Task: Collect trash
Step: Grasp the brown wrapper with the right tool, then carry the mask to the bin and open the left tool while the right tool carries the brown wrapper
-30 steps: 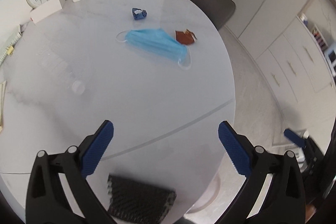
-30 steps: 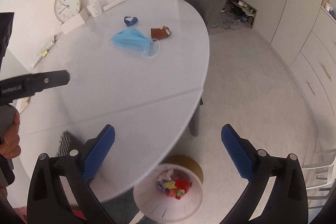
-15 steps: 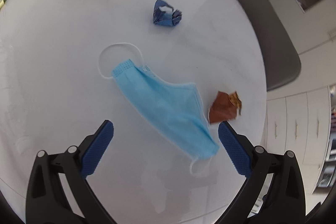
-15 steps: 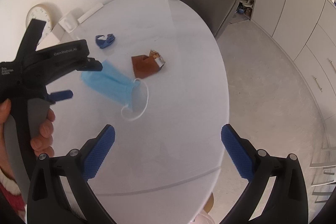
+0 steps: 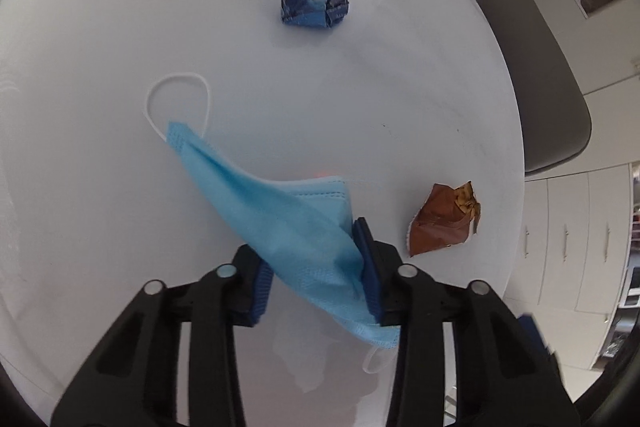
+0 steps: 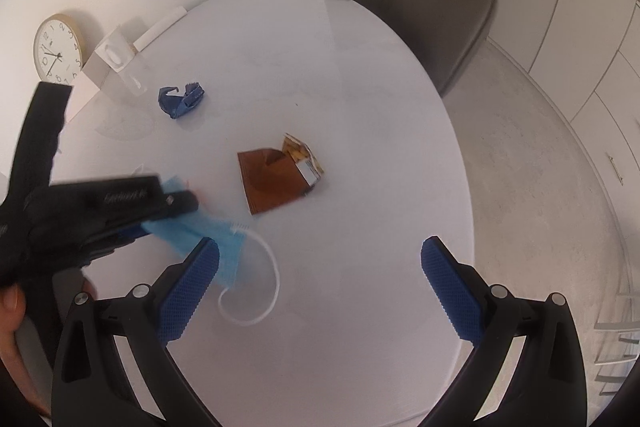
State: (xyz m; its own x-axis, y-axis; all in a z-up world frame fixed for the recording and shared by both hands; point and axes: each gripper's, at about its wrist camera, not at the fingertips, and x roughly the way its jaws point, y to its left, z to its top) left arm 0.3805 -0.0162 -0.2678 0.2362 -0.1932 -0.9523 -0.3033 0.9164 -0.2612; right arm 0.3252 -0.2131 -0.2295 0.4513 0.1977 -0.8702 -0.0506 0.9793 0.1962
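Observation:
My left gripper (image 5: 316, 267) is shut on a light blue face mask (image 5: 280, 215), with one end lifted off the white round table (image 5: 100, 207). The mask (image 6: 192, 231) and the left gripper (image 6: 168, 211) also show in the right wrist view. A crumpled dark blue wrapper (image 5: 312, 3) lies farther back, and it shows in the right wrist view (image 6: 180, 99) too. A brown snack wrapper (image 5: 444, 223) lies right of the mask, seen in the right wrist view (image 6: 276, 179) as well. My right gripper (image 6: 320, 287) is open and empty above the table, near the mask's ear loop (image 6: 256, 287).
A grey chair (image 6: 412, 3) stands at the table's far side. A round clock (image 6: 56, 51), a white box (image 6: 112, 55) and a clear glass (image 6: 132, 75) stand at the table's back left by the wall. Cabinets (image 6: 600, 27) line the right side.
My left gripper came down over the mask and shut on it, lifting part of it. My right gripper moved forward over the table, closer to the brown wrapper.

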